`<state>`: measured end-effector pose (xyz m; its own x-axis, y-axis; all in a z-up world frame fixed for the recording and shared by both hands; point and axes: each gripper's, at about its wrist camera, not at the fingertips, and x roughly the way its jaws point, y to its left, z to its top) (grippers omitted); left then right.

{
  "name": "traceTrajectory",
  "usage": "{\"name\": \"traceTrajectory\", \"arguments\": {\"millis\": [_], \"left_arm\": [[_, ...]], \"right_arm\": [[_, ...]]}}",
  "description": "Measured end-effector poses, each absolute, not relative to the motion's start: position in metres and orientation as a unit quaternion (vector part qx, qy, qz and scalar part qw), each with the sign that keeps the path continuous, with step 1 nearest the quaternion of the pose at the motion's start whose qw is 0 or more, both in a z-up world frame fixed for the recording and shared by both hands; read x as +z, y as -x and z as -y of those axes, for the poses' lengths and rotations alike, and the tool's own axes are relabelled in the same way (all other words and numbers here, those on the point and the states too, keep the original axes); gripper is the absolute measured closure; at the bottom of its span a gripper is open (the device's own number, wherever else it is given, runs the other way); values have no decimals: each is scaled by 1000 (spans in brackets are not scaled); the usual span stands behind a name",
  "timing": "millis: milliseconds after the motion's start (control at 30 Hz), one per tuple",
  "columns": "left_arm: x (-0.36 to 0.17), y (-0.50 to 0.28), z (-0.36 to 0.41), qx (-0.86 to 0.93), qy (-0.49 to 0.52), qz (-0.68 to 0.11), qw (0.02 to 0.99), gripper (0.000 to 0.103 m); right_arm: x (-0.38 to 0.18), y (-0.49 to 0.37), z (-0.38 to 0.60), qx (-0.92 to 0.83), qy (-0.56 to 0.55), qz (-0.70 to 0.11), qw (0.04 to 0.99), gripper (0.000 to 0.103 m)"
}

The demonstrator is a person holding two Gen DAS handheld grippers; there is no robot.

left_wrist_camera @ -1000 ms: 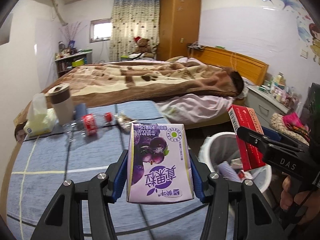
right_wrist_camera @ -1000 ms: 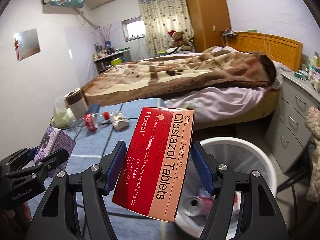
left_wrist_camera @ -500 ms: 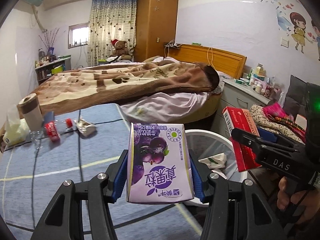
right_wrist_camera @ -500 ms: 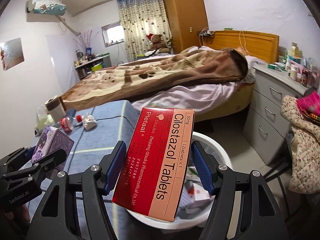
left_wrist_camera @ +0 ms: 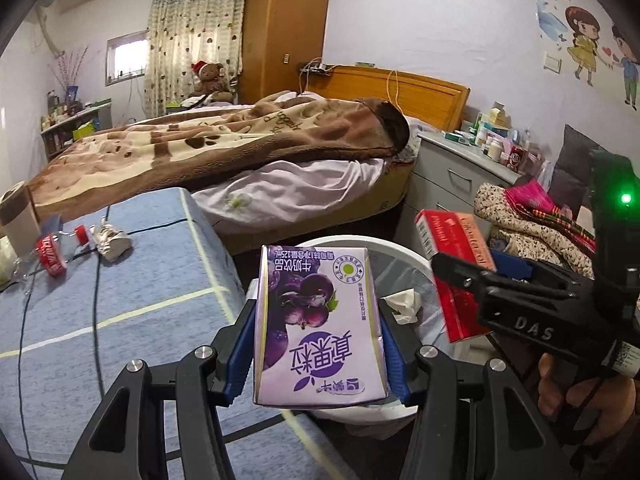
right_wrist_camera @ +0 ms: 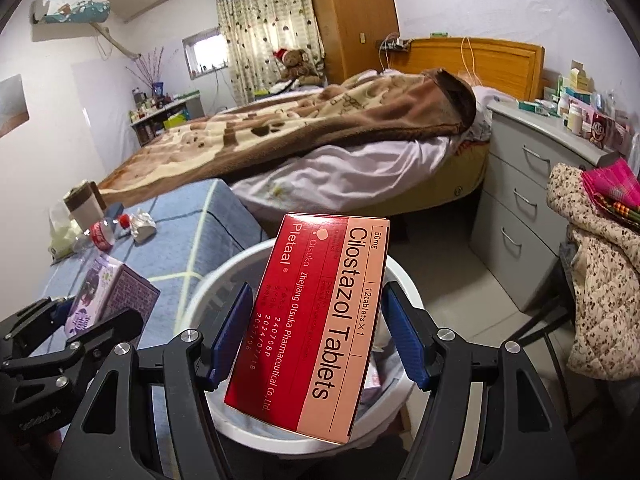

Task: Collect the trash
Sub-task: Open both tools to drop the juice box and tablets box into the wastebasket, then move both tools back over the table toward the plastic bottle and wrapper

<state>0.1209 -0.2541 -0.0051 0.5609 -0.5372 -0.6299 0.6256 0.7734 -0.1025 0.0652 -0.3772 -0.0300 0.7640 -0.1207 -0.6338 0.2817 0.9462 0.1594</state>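
Note:
My left gripper (left_wrist_camera: 318,344) is shut on a purple grape milk carton (left_wrist_camera: 318,320) and holds it over the near rim of the white trash bin (left_wrist_camera: 384,246). My right gripper (right_wrist_camera: 320,340) is shut on a red Cilostazol tablet box (right_wrist_camera: 316,328), held above the same bin (right_wrist_camera: 228,276). The bin holds crumpled paper (left_wrist_camera: 406,304) and other trash. The right gripper and red box (left_wrist_camera: 452,264) show at right in the left wrist view; the left gripper with the carton (right_wrist_camera: 108,292) shows at lower left in the right wrist view.
The blue-covered table (left_wrist_camera: 120,312) at left carries a plastic bottle with a red label (left_wrist_camera: 50,252), a crumpled wrapper (left_wrist_camera: 112,240), a paper cup (left_wrist_camera: 18,216) and a black cable. A bed (left_wrist_camera: 224,152) lies behind, a grey drawer unit (right_wrist_camera: 532,200) and a clothes pile (right_wrist_camera: 596,248) at right.
Both grippers have swung right from over the table to over the trash bin, still holding the carton and the tablet box. The bin now sits directly under them.

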Motion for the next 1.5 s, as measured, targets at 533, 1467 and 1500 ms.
{"name": "traceTrajectory", "arguments": {"millis": [533,1467,1500], "left_arm": [[-20,-136,274,-338,-61,-348,872,45],[6,-130,211,-289,-46,-318,902,44],[7,-130,208,-287,-45,-318,903,44]], "right_arm": [[-41,-74,393,-125,-104,-352,922,34],[-21,-74,364,-104,-105,-327,933,33],[-20,-74,362,-102,-105,-325,934,33]]}}
